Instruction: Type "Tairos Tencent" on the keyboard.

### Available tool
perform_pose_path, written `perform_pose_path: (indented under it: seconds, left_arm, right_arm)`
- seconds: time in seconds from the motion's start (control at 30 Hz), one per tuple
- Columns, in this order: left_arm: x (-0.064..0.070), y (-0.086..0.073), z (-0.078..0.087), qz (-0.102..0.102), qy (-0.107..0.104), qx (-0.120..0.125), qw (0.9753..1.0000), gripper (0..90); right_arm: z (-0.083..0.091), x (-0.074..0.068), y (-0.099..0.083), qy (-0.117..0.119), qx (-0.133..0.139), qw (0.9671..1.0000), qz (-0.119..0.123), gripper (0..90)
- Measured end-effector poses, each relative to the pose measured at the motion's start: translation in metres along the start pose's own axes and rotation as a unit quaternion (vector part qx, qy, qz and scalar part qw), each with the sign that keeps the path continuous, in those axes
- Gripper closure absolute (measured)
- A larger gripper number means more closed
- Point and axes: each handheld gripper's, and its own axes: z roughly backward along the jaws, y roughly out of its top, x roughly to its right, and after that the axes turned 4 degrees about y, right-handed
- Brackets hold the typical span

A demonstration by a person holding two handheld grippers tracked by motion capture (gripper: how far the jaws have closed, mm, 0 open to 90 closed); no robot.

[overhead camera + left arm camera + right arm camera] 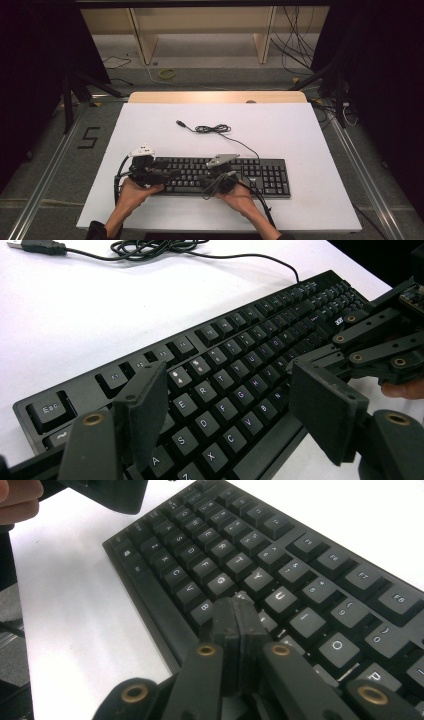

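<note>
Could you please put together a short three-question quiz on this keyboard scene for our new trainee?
1. True or false: the right hand-held gripper has its jaws pressed together, with the tips over the keyboard near the H key.
2. How do the jaws of the left hand-held gripper stand?
A. shut on the cable
B. open above the keys
C. clamped on the keyboard's edge
3. Fill in: the keyboard's cable lies on the white table and ends in a loose ____ plug.

Key
1. True.
2. B: they stand apart over the left part of the keys, holding nothing.
3. USB; it is plugged into nothing.
</note>
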Motion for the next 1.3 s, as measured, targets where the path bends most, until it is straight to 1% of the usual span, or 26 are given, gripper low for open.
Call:
perform_pose_path:
  seconds: [0.2,0.3,0.5,0.57,0.6,0.73,0.83,0.9,1.03,1.17,1.3]
  left_arm:
    - [0.0,-0.003,0.001,0.001,0.001,0.001,1.0,31.4]
    - [0.0,-0.004,0.001,-0.002,0.0,-0.001,1.0,31.3]
    - [0.002,-0.006,0.001,0.0,-0.001,0.001,1.0,31.2]
    - [0.001,-0.006,0.002,-0.002,-0.001,0.0,1.0,31.2]
    - [0.001,-0.006,0.002,-0.002,-0.001,0.0,1.0,31.2]
    - [0.002,-0.006,0.002,-0.001,-0.002,0.002,1.0,31.3]
    - [0.001,-0.006,0.002,-0.001,-0.001,0.002,1.0,31.3]
    - [0.001,-0.006,0.002,0.001,-0.002,0.004,1.0,31.3]
    - [0.001,-0.006,0.001,-0.001,-0.001,0.004,1.0,31.4]
    - [0.002,-0.005,0.001,-0.002,-0.002,0.004,1.0,31.4]
    - [0.002,-0.004,0.001,-0.002,-0.001,0.005,1.0,31.5]
  right_arm:
    - [-0.005,-0.002,0.001,0.003,-0.005,1.0,0.001,90.0]
    - [-0.008,-0.003,0.001,0.0,-0.009,1.0,0.004,90.0]
    - [-0.011,-0.003,0.001,-0.001,-0.013,0.9999,0.003,90.0]
    - [-0.011,-0.003,0.001,0.0,-0.014,0.9999,0.003,90.0]
    - [-0.012,-0.002,0.001,-0.002,-0.019,0.9998,0.004,90.0]
    - [-0.014,-0.003,0.0,-0.007,-0.019,0.9998,0.009,90.0]
    - [-0.013,-0.003,0.0,-0.007,-0.019,0.9998,0.005,90.0]
    - [-0.011,-0.002,0.0,-0.004,-0.017,0.9998,-0.004,90.0]
    - [-0.003,-0.001,0.0,0.005,0.004,1.0,-0.007,85.1]
    - [0.004,0.001,0.0,0.007,0.016,0.9998,-0.01,81.8]
    - [0.012,0.003,-0.002,0.011,0.029,0.9994,-0.015,76.5]
